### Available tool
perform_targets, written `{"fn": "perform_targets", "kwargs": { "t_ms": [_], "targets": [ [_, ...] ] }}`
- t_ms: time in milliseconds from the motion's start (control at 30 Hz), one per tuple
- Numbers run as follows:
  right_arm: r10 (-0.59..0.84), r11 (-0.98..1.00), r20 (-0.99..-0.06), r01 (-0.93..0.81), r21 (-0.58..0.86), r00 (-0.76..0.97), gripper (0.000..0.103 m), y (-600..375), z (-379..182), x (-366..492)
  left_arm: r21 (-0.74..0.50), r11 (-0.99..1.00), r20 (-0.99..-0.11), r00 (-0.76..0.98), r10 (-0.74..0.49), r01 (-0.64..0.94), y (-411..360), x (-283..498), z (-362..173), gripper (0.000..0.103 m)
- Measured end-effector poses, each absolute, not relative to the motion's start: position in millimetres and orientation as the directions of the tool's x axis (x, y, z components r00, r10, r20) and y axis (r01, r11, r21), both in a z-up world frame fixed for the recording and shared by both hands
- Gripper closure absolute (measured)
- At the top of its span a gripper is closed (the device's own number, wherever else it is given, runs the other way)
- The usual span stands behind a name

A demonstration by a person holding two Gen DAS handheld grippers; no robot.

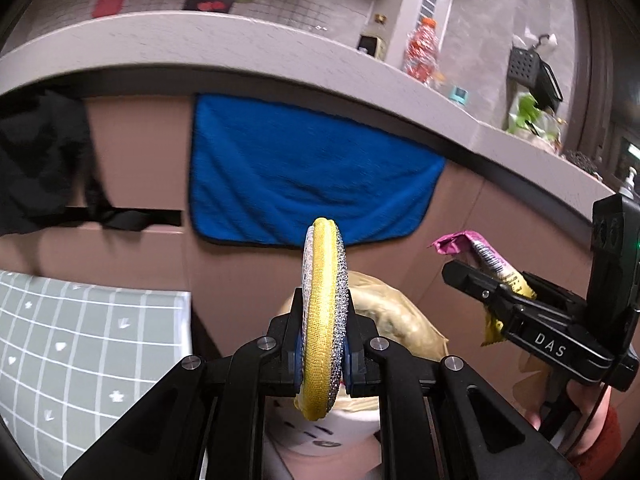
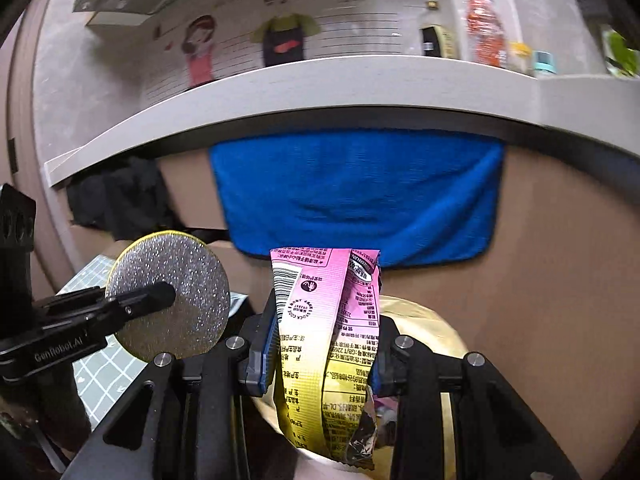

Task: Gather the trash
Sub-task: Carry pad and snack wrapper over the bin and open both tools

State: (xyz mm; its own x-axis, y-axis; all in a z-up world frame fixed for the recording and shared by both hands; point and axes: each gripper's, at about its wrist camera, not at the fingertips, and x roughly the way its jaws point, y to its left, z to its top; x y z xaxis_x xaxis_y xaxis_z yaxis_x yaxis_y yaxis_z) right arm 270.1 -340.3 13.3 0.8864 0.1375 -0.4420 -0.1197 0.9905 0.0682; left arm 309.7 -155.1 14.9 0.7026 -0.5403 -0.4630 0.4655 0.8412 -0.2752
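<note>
My left gripper (image 1: 324,344) is clamped on a round scouring pad (image 1: 324,312), yellow-edged with a silver glitter face, held edge-on at centre frame. My right gripper (image 2: 320,356) pinches a pink-and-yellow snack wrapper (image 2: 324,344), upright at lower centre. Left view shows that wrapper (image 1: 492,264) at right edge, in the other tongs. Below both, a bin lined with a yellowish bag (image 1: 396,316). Blue towel (image 2: 356,196) hangs behind, under the counter edge (image 2: 320,88).
</note>
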Motion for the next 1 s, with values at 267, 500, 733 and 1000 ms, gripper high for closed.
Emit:
{"fn": "perform_targets", "kwargs": {
  "t_ms": [267, 500, 733, 1000],
  "targets": [
    [0.097, 0.994, -0.467, -0.065, 0.084, 0.879, 0.070, -366, -3, 274, -0.315, 0.810, -0.504, 0.635, -0.585, 0.495, -186, 334, -9, 0.088],
    [0.093, 0.994, -0.507, -0.051, 0.095, 0.857, 0.070, -374, -25, 290, -0.330, 0.810, -0.554, 0.595, -0.582, 0.484, -196, 350, -35, 0.088],
    [0.101, 0.991, -0.540, -0.036, 0.129, 0.836, 0.070, -379, -44, 311, -0.352, 0.798, -0.587, 0.549, -0.595, 0.489, -208, 367, -54, 0.088],
    [0.122, 0.983, -0.582, -0.015, 0.185, 0.804, 0.070, -388, -69, 332, -0.373, 0.787, -0.613, 0.506, -0.607, 0.492, -216, 380, -72, 0.088]
  ]
}}
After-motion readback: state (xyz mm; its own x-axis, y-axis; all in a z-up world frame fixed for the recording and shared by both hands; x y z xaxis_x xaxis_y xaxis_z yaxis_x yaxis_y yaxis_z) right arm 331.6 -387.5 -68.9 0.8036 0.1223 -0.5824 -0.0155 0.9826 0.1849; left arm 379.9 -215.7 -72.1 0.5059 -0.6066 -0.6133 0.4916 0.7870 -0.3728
